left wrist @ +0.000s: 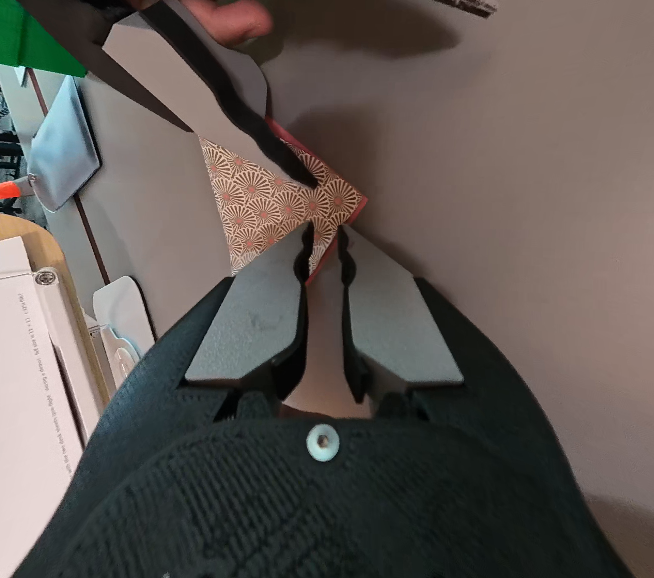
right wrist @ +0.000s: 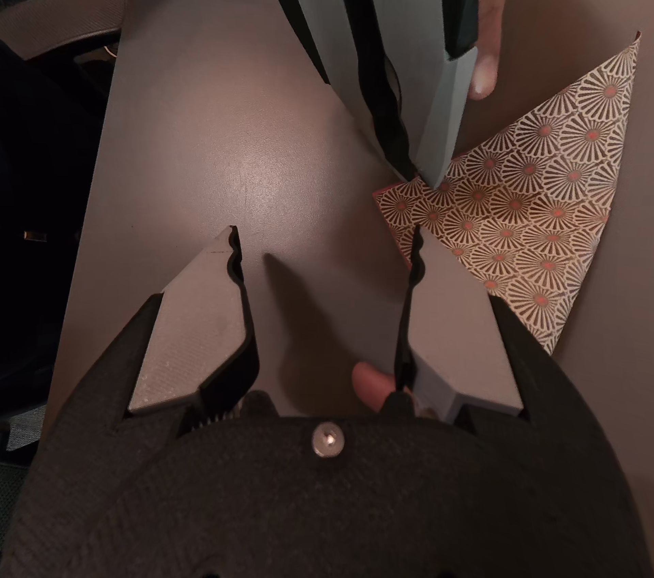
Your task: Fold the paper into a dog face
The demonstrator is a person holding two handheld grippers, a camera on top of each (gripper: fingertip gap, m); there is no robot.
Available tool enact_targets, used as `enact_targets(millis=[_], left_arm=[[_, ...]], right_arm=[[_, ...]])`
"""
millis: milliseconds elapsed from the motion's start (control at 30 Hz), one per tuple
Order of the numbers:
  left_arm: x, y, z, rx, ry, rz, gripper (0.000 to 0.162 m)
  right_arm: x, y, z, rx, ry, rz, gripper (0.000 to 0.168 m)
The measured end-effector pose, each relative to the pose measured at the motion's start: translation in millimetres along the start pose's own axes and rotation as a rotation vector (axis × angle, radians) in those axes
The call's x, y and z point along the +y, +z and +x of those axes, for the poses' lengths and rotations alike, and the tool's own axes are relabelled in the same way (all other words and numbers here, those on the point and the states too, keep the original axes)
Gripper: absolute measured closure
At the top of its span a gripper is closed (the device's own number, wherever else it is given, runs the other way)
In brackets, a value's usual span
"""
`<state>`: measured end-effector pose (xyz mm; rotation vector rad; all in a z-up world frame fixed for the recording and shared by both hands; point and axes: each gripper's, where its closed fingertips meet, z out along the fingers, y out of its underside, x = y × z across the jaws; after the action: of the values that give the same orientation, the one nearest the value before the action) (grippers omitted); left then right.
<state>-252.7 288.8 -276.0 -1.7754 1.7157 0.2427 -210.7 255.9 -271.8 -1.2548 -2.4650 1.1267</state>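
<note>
Grey fingers of the left gripper [left wrist: 325, 230] stand narrow, with a slim gap between their tips, and the edge of the paper [left wrist: 269, 203] near one corner runs into that gap. Whether they pinch the sheet or only straddle it cannot be told from the left wrist view; in the right wrist view the same gripper [right wrist: 423, 177] comes down with its tips on the paper's [right wrist: 523, 217] near edge, the fingers there looking almost together. The right gripper [right wrist: 325, 231] has its fingers spread wide and holds nothing; its right finger lies over the paper's edge, its left over bare worktop [right wrist: 219, 122]. In the left wrist view one finger [left wrist: 226, 90] of this gripper lies across the sheet, as if pressing it flat.

Patterned with brown-and-white fan flowers, red showing along its rims, the paper lies on the worktop as a folded triangle, so the first diagonal fold looks done. The step in hand seems to be an ear fold: one corner is to be brought down. Next, I judge, the left fingers must close firmly on the corner, lift and turn it over, while the right gripper pins the body of the triangle and then runs along the new crease.

At the worktop's far edge sit a white box [left wrist: 32, 366] and a metal clamp [left wrist: 60, 150].
</note>
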Motion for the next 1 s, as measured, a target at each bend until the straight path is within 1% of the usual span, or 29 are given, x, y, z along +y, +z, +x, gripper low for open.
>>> enact_targets(millis=[67, 233, 367, 533, 633, 667, 733, 900, 1000], left_arm=[[-0.4, 0.6, -0.6, 0.005, -0.004, 0.0, 0.15], [-0.7, 1.7, 0.8, -0.011, -0.015, 0.01, 0.156], [0.1, -1.8, -1.3, -0.033, -0.029, 0.015, 0.151], [-15.1, -11.8, -6.9, -0.017, -0.127, 0.104, 0.148], [-13.4, -5.3, -8.4, -0.009, -0.13, 0.072, 0.146], [-7.2, -0.6, -12.1, -0.032, -0.132, 0.032, 0.153], [2.9, 8.0, -7.1, -0.001, -0.133, -0.024, 0.162], [3.2, 9.4, -7.4, 0.012, -0.163, 0.002, 0.162], [3.6, 9.5, -7.2, 0.022, -0.14, -0.015, 0.162]], right_arm=[[-0.7, 0.8, -0.3, 0.0, -0.002, 0.0, 0.074], [-1.6, 1.9, -0.6, 0.002, -0.005, 0.002, 0.074], [-1.6, 2.2, 1.0, 0.013, -0.006, 0.002, 0.077], [-1.8, 1.9, 1.0, 0.009, -0.002, 0.006, 0.077], [-2.2, 1.6, 1.1, 0.004, 0.004, 0.013, 0.078], [-2.4, 1.3, 1.1, 0.001, 0.008, 0.018, 0.077], [-3.2, 0.8, 1.4, -0.008, 0.021, 0.031, 0.078], [-5.9, -2.0, 2.3, -0.053, 0.069, 0.079, 0.081], [-6.9, -5.8, -1.2, -0.109, 0.096, 0.088, 0.075]])
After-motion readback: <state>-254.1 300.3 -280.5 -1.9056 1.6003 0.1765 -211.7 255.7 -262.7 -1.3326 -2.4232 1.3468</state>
